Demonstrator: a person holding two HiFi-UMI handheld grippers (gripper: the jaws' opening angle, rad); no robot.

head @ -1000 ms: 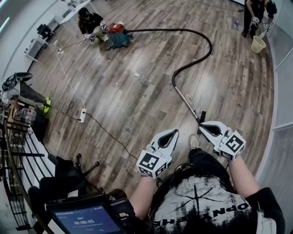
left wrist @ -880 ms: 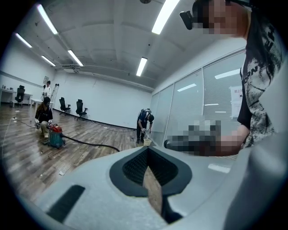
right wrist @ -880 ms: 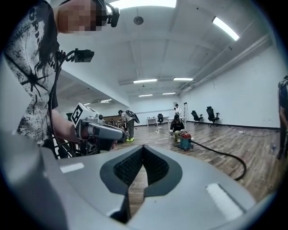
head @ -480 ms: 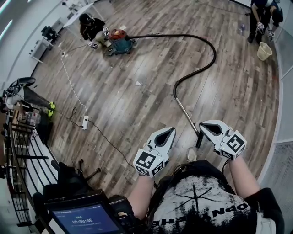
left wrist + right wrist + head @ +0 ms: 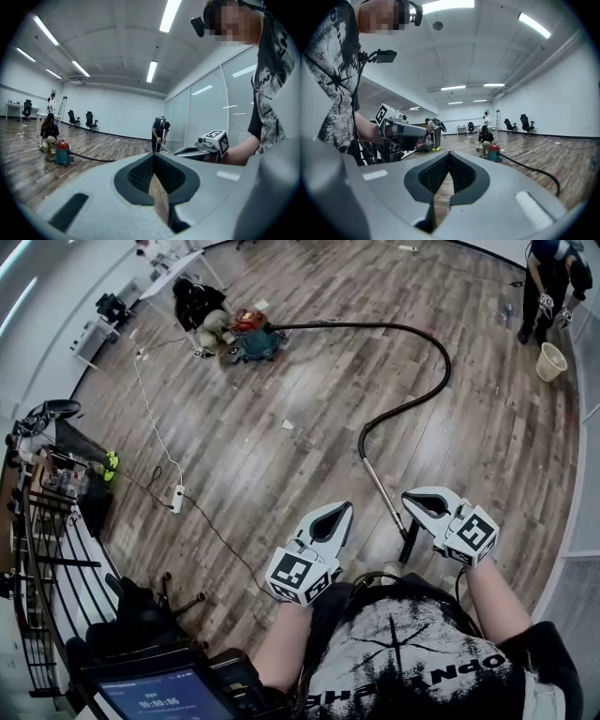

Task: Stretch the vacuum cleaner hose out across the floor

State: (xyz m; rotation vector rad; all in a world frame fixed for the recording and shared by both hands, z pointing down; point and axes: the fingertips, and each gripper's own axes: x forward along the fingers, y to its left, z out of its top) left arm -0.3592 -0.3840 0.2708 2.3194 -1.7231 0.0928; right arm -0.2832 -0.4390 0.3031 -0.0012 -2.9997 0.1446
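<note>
A teal and red vacuum cleaner (image 5: 251,338) stands far off on the wood floor. Its black hose (image 5: 441,381) loops right, then bends back to a metal wand (image 5: 382,493). The wand ends in a black nozzle (image 5: 410,545) on the floor between my two grippers and below them. My left gripper (image 5: 345,509) is shut and empty, left of the wand. My right gripper (image 5: 406,500) is also shut and empty, just right of it. The left gripper view shows the vacuum cleaner (image 5: 62,153) and hose (image 5: 93,159) in the distance. The right gripper view shows the vacuum cleaner (image 5: 493,153) and the hose (image 5: 534,171).
A person (image 5: 199,306) crouches beside the vacuum. Another person (image 5: 553,268) bends near a bucket (image 5: 551,360) at the far right. A power strip (image 5: 177,499) with cables lies at left, near a black office chair (image 5: 141,601) and a railing (image 5: 37,549).
Both grippers, still shut, have been carried forward with the person. The wand's nozzle now lies closer to the body, between the grippers. The hose lies as before.
</note>
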